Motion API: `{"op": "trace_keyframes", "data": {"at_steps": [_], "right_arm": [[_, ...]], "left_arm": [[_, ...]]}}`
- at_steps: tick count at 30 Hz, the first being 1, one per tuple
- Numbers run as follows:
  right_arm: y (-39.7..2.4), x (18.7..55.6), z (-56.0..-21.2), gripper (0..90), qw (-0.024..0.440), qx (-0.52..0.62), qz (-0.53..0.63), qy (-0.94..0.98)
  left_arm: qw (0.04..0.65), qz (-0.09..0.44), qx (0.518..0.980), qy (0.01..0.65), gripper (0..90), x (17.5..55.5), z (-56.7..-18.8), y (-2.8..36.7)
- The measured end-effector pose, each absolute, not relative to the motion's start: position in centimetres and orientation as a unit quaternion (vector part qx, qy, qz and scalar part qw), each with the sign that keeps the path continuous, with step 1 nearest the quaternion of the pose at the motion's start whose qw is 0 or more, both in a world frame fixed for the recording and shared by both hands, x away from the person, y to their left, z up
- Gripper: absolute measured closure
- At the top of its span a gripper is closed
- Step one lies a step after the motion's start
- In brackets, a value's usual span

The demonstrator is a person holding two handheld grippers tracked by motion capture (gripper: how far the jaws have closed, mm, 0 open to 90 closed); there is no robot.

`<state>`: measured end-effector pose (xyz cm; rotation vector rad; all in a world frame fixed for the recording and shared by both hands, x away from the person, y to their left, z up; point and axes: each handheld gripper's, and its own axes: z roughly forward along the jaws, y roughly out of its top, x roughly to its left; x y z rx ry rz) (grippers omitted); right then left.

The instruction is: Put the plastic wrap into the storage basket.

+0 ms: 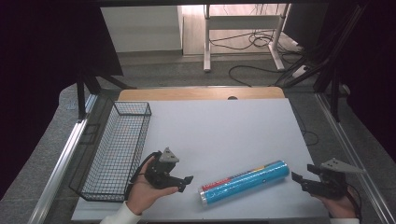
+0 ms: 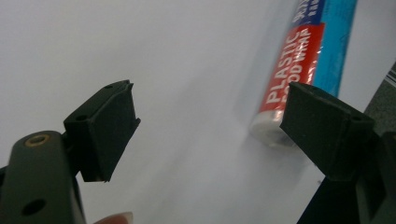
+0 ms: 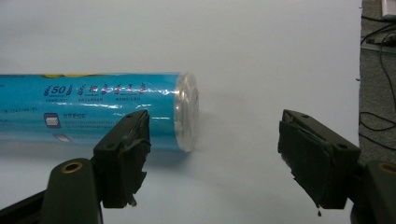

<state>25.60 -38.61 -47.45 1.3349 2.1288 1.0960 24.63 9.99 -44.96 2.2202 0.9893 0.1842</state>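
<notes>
Blue roll (image 1: 243, 182) of plastic food wrap lying on its side on the white table (image 1: 224, 126), near the front edge, between the two grippers and touching neither. Left gripper (image 1: 186, 181), held in the left hand (image 1: 144, 189), just beside the roll's red-labelled end, jaws apart with nothing between them. Right gripper (image 1: 297, 178) near the roll's far, blue end, jaws spread wide and empty. Wire basket (image 1: 116, 149) along the table's left edge, well apart from the roll
</notes>
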Motion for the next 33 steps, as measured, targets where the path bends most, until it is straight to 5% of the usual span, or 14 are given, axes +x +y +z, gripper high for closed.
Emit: {"op": "trace_keyframes", "data": {"at_steps": [33], "right_arm": [[-38.2,25.7,-47.7,25.5,0.193,0.469,0.385,0.771]], "left_arm": [[0.332,0.046,0.887,0.318,17.5,27.1,-44.1,1.9]]}}
